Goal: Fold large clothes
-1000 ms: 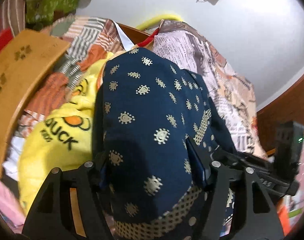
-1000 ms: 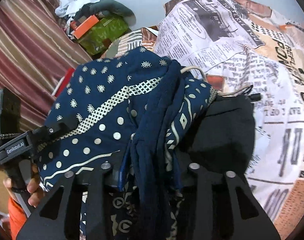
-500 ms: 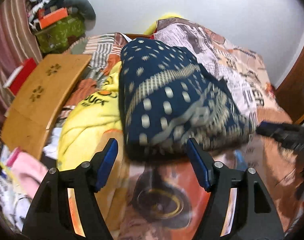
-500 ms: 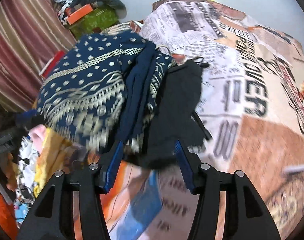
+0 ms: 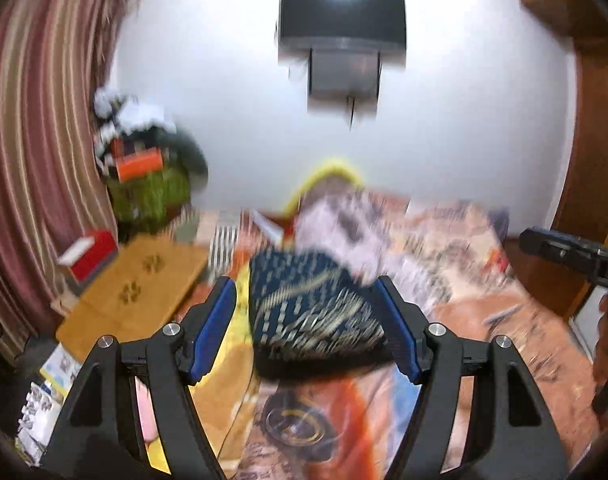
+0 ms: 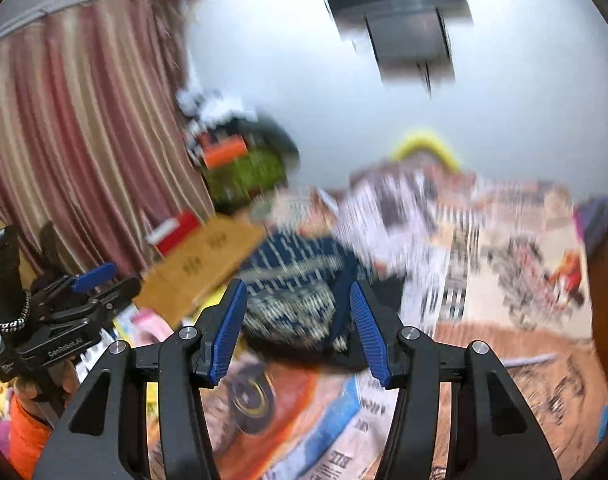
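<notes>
Left gripper (image 5: pixel 310 330) raised, jaws spread wide and empty, right gripper (image 6: pixel 297 330) alongside — jaws likewise parted

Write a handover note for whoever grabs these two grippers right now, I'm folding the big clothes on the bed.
Left gripper: open, holding nothing.
Right gripper: open, holding nothing.
The navy patterned garment lies bundled on the printed bedsheet, next to the wooden lap table; neither gripper touches it.
Done: the garment looks folded into a compact bundle, though blur hides the edges.
Left: check its neatness, then fold any remaining clothes.
</notes>
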A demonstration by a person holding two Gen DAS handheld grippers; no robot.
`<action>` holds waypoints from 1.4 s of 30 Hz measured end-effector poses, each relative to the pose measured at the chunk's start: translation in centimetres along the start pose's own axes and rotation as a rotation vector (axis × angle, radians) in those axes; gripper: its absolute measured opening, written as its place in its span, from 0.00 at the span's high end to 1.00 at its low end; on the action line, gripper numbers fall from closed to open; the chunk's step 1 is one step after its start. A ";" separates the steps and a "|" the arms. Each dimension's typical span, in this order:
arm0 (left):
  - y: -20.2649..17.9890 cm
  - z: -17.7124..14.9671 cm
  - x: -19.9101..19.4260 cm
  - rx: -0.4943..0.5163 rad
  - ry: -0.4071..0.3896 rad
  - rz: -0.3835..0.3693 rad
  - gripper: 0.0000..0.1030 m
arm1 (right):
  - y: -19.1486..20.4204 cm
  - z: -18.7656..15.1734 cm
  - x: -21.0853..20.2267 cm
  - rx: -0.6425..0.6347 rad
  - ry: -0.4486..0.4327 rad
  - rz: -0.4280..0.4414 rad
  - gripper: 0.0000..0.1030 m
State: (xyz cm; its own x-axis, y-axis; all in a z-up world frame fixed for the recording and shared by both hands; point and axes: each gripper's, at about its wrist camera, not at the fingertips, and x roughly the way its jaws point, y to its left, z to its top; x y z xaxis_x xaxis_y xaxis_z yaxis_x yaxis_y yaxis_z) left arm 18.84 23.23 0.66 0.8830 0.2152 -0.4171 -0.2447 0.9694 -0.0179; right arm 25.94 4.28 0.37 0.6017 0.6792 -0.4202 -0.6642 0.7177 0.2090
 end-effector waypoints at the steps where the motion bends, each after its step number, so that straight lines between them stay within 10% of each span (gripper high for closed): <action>1: -0.5 0.5 -2.0 -0.002 -0.050 -0.006 0.32 | 1.0 0.2 -1.9 -0.018 -0.053 0.005 0.51; 13: -4.8 -0.5 -14.6 -0.018 -0.367 -0.003 0.31 | 7.1 -1.8 -11.3 -0.119 -0.332 -0.012 0.51; 18: -5.4 -2.1 -15.4 -0.039 -0.382 0.056 0.02 | 7.0 -2.7 -10.4 -0.106 -0.325 -0.045 0.33; 24: -5.4 -3.4 -14.7 -0.050 -0.332 0.078 0.01 | 6.6 -3.2 -9.9 -0.081 -0.293 -0.081 0.18; 42: -6.2 -4.5 -14.2 -0.042 -0.309 0.095 0.01 | 6.4 -4.2 -10.3 -0.074 -0.266 -0.122 0.17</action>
State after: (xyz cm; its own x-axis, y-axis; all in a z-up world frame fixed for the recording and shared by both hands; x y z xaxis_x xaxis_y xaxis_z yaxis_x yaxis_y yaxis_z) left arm 6.04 13.64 2.64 0.9336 0.3365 -0.1229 -0.3426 0.9389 -0.0320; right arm 13.65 1.19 2.34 0.7675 0.6122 -0.1902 -0.6047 0.7898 0.1026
